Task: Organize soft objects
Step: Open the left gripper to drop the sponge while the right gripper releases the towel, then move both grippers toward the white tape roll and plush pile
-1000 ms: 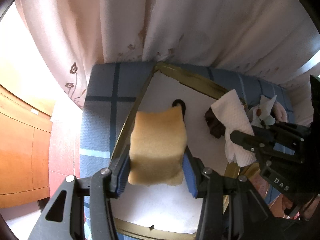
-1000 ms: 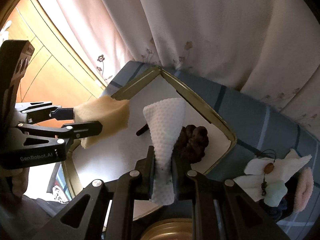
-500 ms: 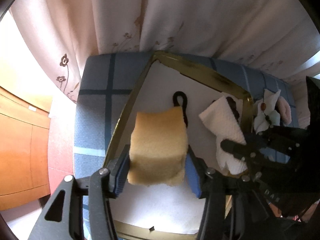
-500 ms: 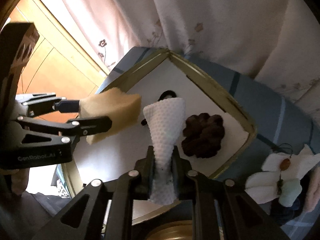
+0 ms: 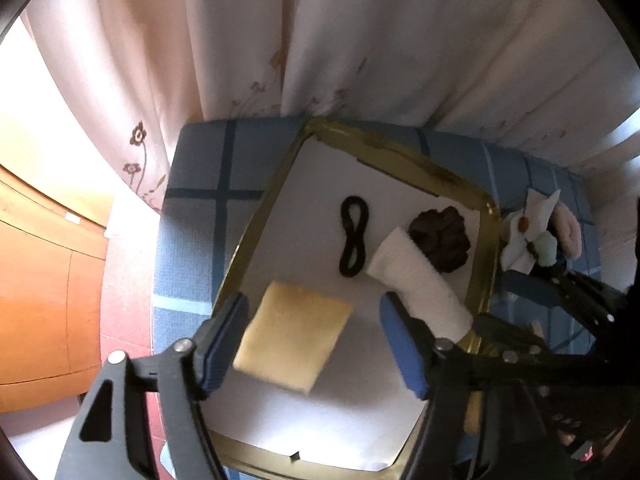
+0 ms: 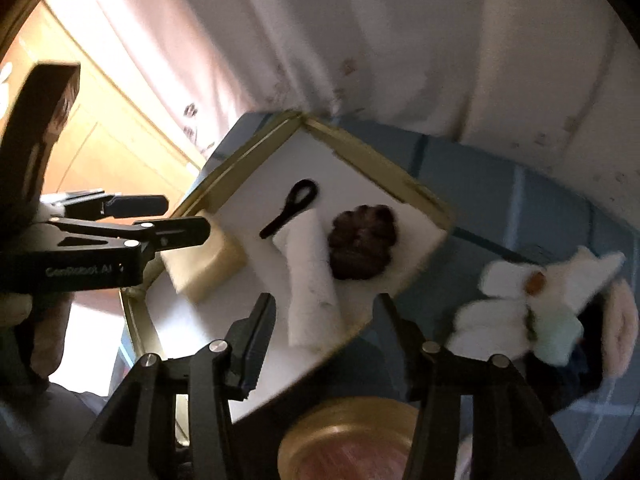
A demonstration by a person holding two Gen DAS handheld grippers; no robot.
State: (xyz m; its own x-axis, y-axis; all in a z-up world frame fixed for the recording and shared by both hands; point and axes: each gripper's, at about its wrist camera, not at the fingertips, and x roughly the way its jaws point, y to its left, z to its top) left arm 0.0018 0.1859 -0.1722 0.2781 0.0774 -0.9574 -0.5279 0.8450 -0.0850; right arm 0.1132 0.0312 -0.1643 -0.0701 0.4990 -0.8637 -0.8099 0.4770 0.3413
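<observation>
A gold-rimmed white tray (image 5: 396, 164) lies on a blue checked cloth. A yellow sponge (image 5: 292, 340) lies flat on the tray between the open jaws of my left gripper (image 5: 316, 344), not gripped. A white rolled towel (image 5: 420, 280) lies on the tray beside a dark brown scrunchie (image 5: 442, 238) and a black hair tie (image 5: 353, 246). In the right wrist view my right gripper (image 6: 324, 344) is open above the towel (image 6: 312, 280), with the sponge (image 6: 206, 262), scrunchie (image 6: 362, 242) and hair tie (image 6: 290, 208) on the tray (image 6: 376, 152).
Off the tray at the right lie a white cloth flower with a bead (image 6: 536, 292) and a pink rolled cloth (image 6: 622, 320). A gold round lid (image 6: 352, 436) sits near the front. A curtain (image 5: 360, 40) hangs behind; a wooden cabinet (image 5: 40, 300) stands left.
Both grippers opened. The sponge dropped from the left gripper onto the tray, and the towel left the right gripper and now lies on the tray.
</observation>
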